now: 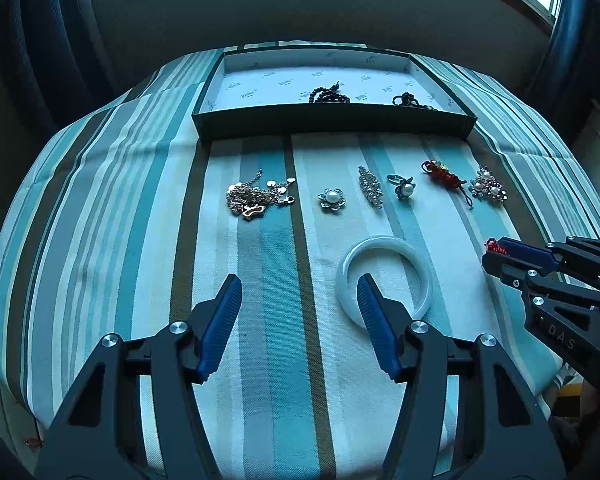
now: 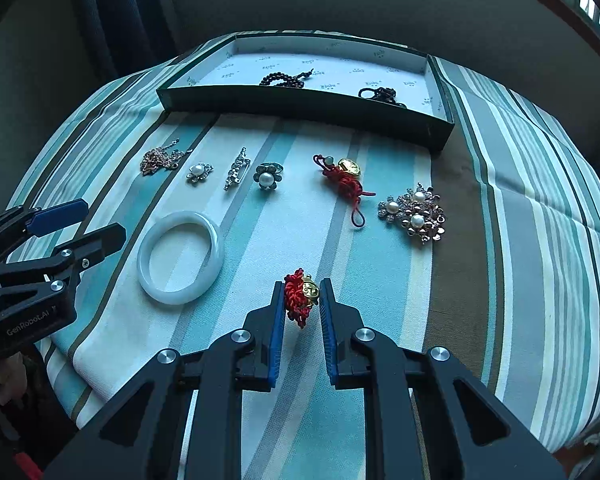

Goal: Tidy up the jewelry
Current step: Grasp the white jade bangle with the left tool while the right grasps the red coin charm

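My right gripper (image 2: 302, 285) is shut on a red knotted cord charm with a gold piece (image 2: 300, 294), held above the striped cloth; it also shows in the left wrist view (image 1: 494, 250). My left gripper (image 1: 299, 282) is open and empty, low over the cloth, its right finger inside the white bangle (image 1: 384, 276). On the cloth lie a gold chain necklace (image 1: 252, 198), a pearl flower brooch (image 1: 332, 199), a crystal bar pin (image 1: 370, 186), a pearl ring (image 1: 403, 187), a second red cord charm (image 2: 342, 182) and a pearl cluster brooch (image 2: 414, 212).
A dark shallow box (image 1: 332, 122) stands at the back of the table, holding a dark bead bracelet (image 1: 328, 94) and a dark cord piece (image 1: 410, 100). The striped cloth (image 1: 140, 200) falls off at the table's edges. A window is at the upper right.
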The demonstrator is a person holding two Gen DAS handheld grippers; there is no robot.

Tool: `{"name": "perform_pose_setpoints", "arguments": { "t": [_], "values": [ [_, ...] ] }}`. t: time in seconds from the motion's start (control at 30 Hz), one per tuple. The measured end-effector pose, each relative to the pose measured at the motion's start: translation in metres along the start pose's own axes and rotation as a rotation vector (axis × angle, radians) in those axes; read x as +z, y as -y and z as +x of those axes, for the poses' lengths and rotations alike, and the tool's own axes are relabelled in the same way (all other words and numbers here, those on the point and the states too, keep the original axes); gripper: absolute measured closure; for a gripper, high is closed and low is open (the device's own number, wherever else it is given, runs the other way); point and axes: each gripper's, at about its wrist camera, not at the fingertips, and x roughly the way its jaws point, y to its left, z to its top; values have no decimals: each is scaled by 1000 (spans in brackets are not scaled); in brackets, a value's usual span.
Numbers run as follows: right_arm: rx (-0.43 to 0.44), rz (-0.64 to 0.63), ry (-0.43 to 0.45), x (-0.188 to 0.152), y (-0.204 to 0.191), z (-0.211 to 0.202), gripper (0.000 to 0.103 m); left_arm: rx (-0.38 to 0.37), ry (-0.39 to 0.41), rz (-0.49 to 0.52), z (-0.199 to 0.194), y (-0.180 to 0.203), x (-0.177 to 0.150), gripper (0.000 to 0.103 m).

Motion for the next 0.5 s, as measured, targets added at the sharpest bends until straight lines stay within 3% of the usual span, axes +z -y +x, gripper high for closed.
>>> {"name": "perform_pose_setpoints", "arguments": {
  "t": [0.27, 0.5],
  "values": [
    [-48, -72, -22, -4, 17, -1, 86, -66, 0, 69, 6, 32, 8, 37],
    [-25, -50, -11, -6, 29, 0, 86, -80, -32, 95, 22, 49, 12, 36]
  ]
}}
